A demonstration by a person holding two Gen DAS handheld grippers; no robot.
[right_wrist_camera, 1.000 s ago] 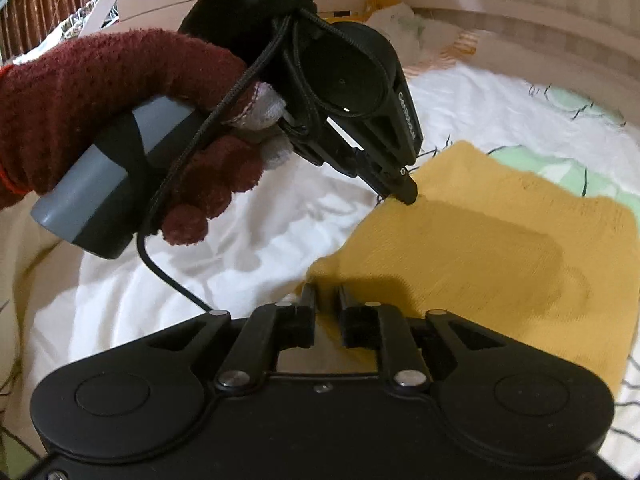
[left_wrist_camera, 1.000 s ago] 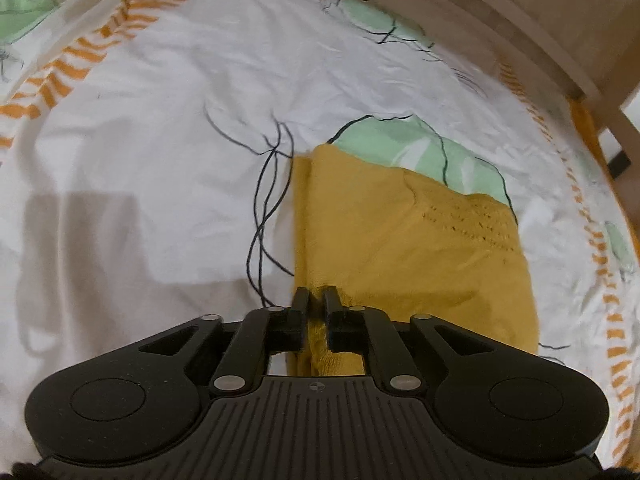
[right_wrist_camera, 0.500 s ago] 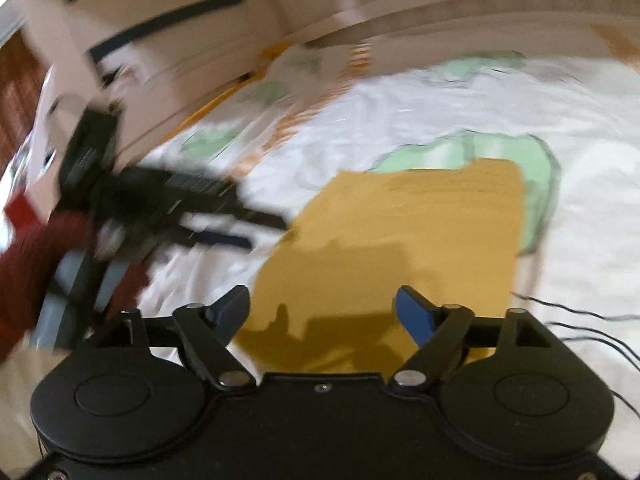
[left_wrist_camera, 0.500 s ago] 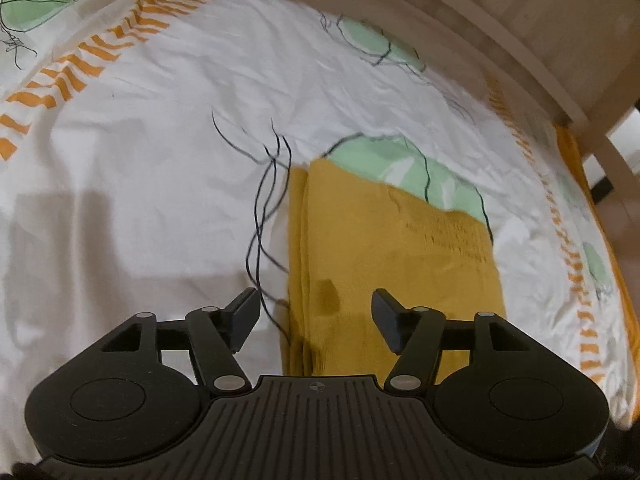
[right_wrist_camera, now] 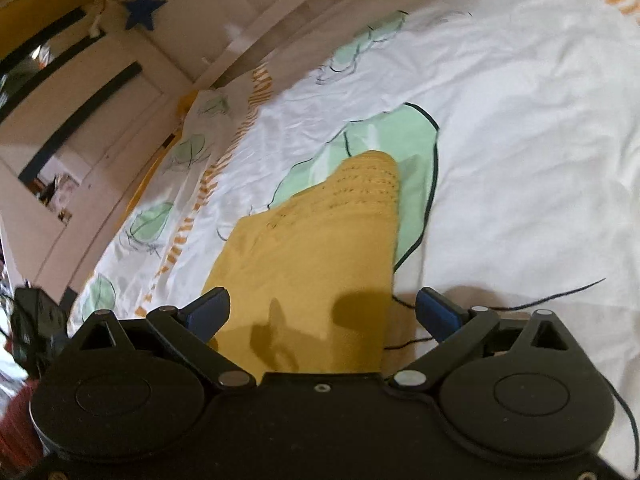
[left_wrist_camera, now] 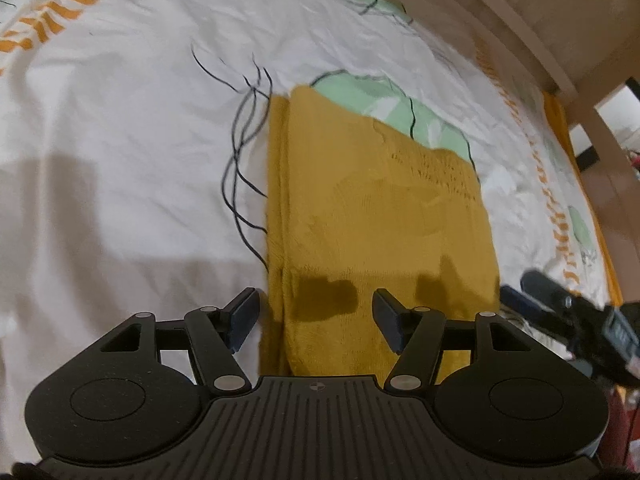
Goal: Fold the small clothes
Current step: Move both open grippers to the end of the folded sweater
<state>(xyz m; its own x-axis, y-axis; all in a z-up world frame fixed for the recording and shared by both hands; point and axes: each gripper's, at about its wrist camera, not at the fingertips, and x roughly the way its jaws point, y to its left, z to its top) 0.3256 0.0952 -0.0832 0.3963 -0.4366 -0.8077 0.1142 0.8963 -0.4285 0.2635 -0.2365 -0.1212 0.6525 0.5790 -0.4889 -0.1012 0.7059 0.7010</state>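
I see a white leaf-printed bed sheet; a folded mustard knit garment lies flat on it, centre.

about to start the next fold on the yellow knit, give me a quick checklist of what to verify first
1. Left gripper released: ok, jaws wide apart, nothing between them.
2. Right gripper released: ok, jaws open above the cloth.
3. Yellow knit garment lying flat on the patterned bedsheet: ok, folded into a rough rectangle.
4. Edges aligned: not ok, a lower layer peeks out as a strip along the left side in the left wrist view.
5. Near edge reachable: cannot tell, it is hidden under both gripper bodies.
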